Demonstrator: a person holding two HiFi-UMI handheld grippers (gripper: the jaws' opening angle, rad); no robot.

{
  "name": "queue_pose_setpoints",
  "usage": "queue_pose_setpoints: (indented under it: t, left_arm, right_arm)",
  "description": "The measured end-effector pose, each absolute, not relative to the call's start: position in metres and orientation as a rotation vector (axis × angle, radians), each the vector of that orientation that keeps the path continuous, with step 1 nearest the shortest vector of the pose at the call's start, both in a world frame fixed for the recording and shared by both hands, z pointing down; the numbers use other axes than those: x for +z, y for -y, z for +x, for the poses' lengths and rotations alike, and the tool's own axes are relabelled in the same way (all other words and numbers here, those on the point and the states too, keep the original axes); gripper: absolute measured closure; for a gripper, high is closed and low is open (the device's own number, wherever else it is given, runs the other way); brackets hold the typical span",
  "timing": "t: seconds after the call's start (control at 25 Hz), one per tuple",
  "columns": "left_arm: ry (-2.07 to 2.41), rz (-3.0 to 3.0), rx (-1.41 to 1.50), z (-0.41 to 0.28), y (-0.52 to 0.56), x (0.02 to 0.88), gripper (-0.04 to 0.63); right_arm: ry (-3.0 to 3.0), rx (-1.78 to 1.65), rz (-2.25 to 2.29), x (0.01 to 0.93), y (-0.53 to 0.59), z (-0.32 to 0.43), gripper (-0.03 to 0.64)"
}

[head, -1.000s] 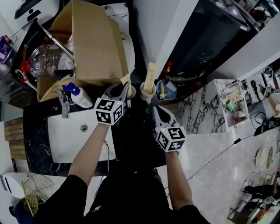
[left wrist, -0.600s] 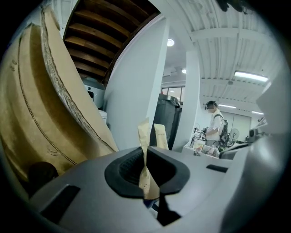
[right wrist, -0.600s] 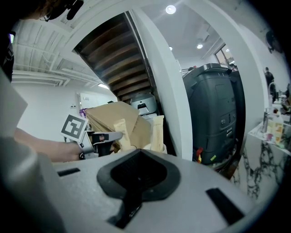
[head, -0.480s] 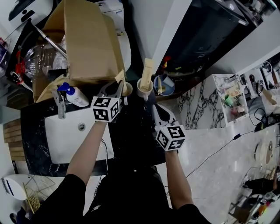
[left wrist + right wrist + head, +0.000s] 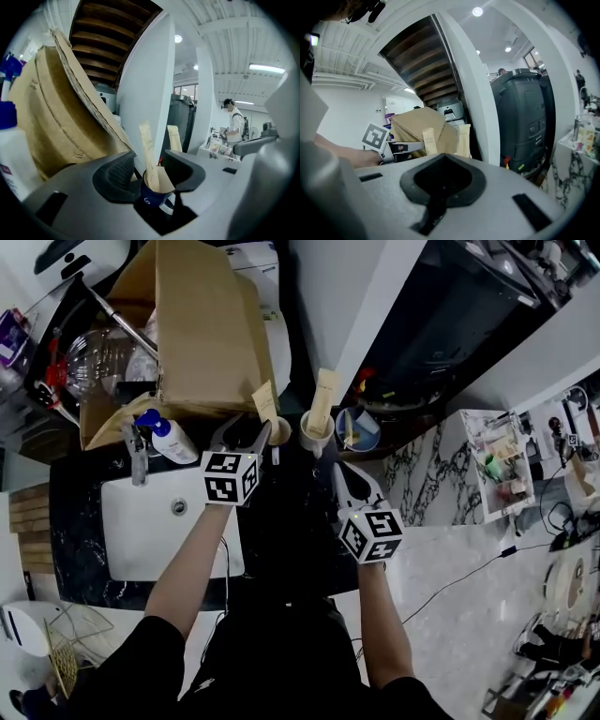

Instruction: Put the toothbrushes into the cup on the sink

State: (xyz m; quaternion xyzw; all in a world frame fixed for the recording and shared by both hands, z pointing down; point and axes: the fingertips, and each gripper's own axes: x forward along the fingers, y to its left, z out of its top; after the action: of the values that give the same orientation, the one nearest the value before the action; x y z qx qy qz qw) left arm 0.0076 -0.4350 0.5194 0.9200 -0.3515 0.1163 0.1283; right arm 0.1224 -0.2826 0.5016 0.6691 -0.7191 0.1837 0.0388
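**A:** Where was the left gripper (image 5: pixel 248 435)?

**B:** At the back of the dark worktop (image 5: pixel 281 549), just right of the white sink basin (image 5: pixel 155 535). Its jaws stood wide apart and had just been opening.

**A:** Was anything between them?

**B:** Yes. In the left gripper view the blue cup (image 5: pixel 151 200) sat low in the gap between the jaws. A paper-wrapped toothbrush (image 5: pixel 148 150) stood in it, tilted a little to the left. The pads were clear of the wrapper on both sides, so nothing was gripped.

**A:** Was that the only brush?

**B:** No. From the head view a second cup (image 5: pixel 316 435) stood just to the right of the first, with a second wrapped toothbrush (image 5: pixel 325 395) sticking up out of it.

**A:** And the right gripper (image 5: pixel 339 476)?

**B:** It was nearer the person and apart from both cups. Its jaws were closed together with nothing between them, as the right gripper view showed plainly.

**A:** What else was nearby?

**B:** A big cardboard box (image 5: pixel 202 334) rose behind the left gripper. A pump bottle (image 5: pixel 172 442) with a blue top stood at the back edge of the basin
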Motion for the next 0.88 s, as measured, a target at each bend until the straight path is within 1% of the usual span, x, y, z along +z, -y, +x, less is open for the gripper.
queue_pose_setpoints:
  t: [0.08,0.16,0.36,0.52,0.72,0.88]
  left_arm:
    - [1.047,2.679,0.325,0.001,0.428,0.512,0.403]
    - [1.071,2.680,0.302,-0.005,0.420,0.503,0.452]
    - [1.150,2.694,0.265,-0.019,0.394,0.478,0.544]
    - [1.219,2.711,0.233,-0.027,0.371,0.459,0.587]
    - [1.280,2.699,0.171,-0.036,0.341,0.439,0.592]
    - [1.342,2.722,0.177,-0.042,0.316,0.426,0.592]
  right_arm:
    - [2.215,0.529,2.052,0.492,0.283,0.126,0.615]
    - [2.231,0.491,2.051,0.481,0.284,0.129,0.615]
    - [2.281,0.392,2.024,0.453,0.278,0.133,0.615]
    - [2.316,0.319,2.006,0.433,0.267,0.138,0.615]
    - [2.373,0.249,1.961,0.412,0.249,0.143,0.615]
    - [2.436,0.210,1.916,0.395,0.231,0.147,0.615]
